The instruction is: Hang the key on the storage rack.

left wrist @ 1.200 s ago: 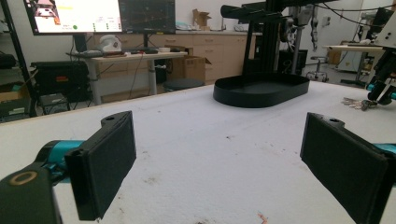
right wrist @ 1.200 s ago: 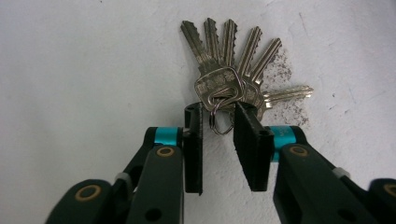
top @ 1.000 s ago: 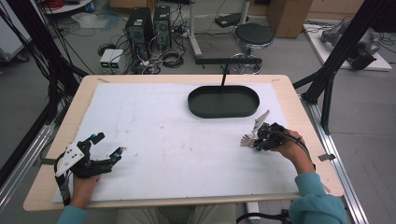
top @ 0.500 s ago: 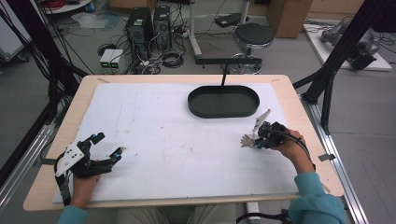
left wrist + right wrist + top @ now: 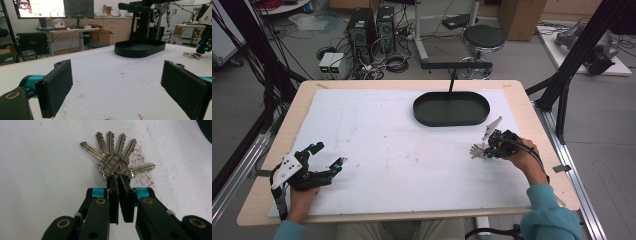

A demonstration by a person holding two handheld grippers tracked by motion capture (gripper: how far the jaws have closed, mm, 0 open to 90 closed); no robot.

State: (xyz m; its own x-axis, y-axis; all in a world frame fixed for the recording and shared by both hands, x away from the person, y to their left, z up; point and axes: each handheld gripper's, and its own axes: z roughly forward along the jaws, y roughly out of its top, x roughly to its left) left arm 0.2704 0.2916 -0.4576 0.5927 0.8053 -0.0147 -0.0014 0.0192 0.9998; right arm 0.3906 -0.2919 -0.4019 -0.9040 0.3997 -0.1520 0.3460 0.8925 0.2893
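A bunch of several silver keys (image 5: 115,162) lies fanned out on the white table mat (image 5: 402,150), at the right side (image 5: 476,150). My right gripper (image 5: 118,178) points down at the key heads. Its jaws have just been closing and now pinch the bunch where the heads meet. The high view has this gripper (image 5: 488,150) in a hand right of the keys. My left gripper (image 5: 329,154) rests near the front left corner, its jaws wide apart with nothing between them (image 5: 117,75). From the left gripper view, the keys (image 5: 190,55) lie far off at the right.
A black oval tray (image 5: 417,107) stands at the back middle of the mat, with a black post (image 5: 451,82) rising behind it. The wooden table edge (image 5: 532,115) runs close to the right hand. Black frame struts flank both sides.
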